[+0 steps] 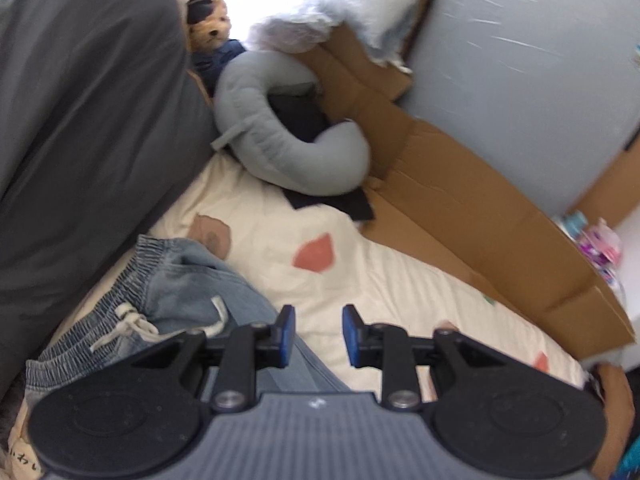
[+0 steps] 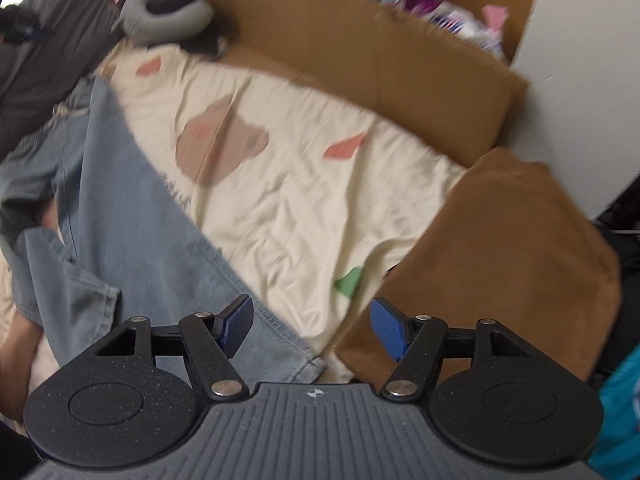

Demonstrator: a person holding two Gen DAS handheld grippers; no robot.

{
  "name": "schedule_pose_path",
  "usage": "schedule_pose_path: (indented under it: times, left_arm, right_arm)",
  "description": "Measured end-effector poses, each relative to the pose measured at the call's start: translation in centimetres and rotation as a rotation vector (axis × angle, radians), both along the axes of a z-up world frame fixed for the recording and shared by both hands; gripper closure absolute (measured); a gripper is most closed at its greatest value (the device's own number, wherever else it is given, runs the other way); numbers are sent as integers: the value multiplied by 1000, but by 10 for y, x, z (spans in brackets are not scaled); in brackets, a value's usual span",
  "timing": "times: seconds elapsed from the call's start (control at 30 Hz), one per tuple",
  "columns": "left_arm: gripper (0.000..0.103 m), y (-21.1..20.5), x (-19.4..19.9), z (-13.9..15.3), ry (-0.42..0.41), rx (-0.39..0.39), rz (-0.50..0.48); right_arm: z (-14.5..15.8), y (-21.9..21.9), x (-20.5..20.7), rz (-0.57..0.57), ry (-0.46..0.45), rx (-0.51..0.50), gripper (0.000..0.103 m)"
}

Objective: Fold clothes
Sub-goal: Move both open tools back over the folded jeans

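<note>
Closest in, the right tool (image 2: 311,328) hangs with its jaws wide apart and nothing between them, just above the hem of one leg of the light-blue jeans (image 2: 132,216); the left tool (image 1: 319,336) stands over the other end of the garment, its jaws parted by a narrower gap and likewise empty, beside the elastic waistband (image 1: 132,280) with its white drawstring (image 1: 132,322). The jeans lie spread lengthwise on the bed, one leg partly turned back on itself (the denim looks soft, floppy and fairly heavy, so it will likely sag and drag when lifted). Firm holds are probably the stitched hem and the gathered waistband. Under them is a cream quilt (image 2: 288,200) printed with pink and brown shapes. Beyond it lie flattened cardboard (image 2: 360,72), a grey neck pillow (image 1: 288,148), a dark grey cushion (image 1: 88,112) and a small teddy bear (image 1: 212,28).
</note>
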State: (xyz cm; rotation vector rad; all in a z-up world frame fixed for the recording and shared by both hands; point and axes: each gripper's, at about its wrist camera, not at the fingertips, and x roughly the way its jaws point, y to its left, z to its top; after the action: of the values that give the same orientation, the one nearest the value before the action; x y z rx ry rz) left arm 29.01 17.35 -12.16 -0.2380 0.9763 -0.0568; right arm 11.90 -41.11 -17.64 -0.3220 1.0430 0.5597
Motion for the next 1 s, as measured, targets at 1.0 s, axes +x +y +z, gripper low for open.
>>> schedule_pose_path:
  times: [1.0]
  left_arm:
    - [76,25,124,-150,99,-11,231]
  right_arm:
    - [-132,68,23,375,101,-174,53]
